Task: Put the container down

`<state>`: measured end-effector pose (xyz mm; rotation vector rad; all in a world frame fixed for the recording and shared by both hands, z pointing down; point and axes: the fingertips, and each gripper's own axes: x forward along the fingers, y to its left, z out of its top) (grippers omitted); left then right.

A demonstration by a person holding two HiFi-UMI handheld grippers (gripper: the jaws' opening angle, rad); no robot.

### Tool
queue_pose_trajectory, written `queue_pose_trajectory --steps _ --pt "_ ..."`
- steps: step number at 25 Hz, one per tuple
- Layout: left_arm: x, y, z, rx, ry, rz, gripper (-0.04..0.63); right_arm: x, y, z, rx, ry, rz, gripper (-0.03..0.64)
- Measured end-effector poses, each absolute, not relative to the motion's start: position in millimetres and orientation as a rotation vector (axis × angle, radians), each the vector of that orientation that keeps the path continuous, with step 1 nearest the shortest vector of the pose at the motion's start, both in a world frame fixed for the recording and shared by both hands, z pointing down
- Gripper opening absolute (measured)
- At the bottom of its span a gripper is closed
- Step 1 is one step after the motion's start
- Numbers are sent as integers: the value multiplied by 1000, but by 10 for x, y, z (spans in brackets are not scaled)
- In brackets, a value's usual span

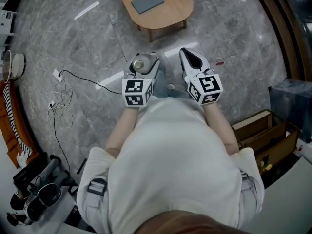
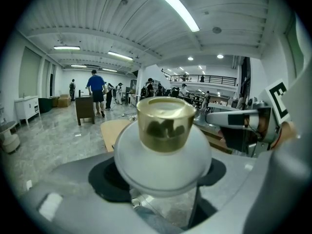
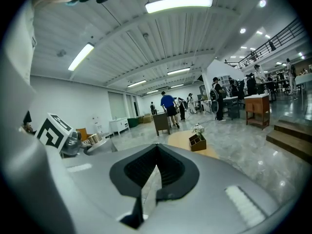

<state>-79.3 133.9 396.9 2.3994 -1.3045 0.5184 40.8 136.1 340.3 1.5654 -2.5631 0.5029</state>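
My left hand-held gripper point(image 1: 142, 64) has its jaws standing wide and closed on the container point(image 2: 163, 157), a small vessel with a white domed shoulder, a shiny gold cylindrical cap point(image 2: 165, 125) and what looks like a clear body below. The black pads point(image 2: 109, 177) sit against it on either side, just under the dome, and it stands upright between them with the cap on top. In the head view I hold it out in front of my body, in the air over the grey marble floor point(image 1: 97, 48) and short of the rounded light wooden desk point(image 1: 170, 9) ahead of me.

My right hand-held gripper point(image 1: 191, 57) hangs just beside the left one, at about the same height. Its jaws are brought together, the black pads meeting at the tips with only a thin slit behind them, and nothing is between them.
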Motion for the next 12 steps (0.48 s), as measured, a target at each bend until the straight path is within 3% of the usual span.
queue_pose_trajectory --steps 12 --pt "-683 473 4275 2382 -1249 548 350 558 524 3607 1607 -2495 546 -2"
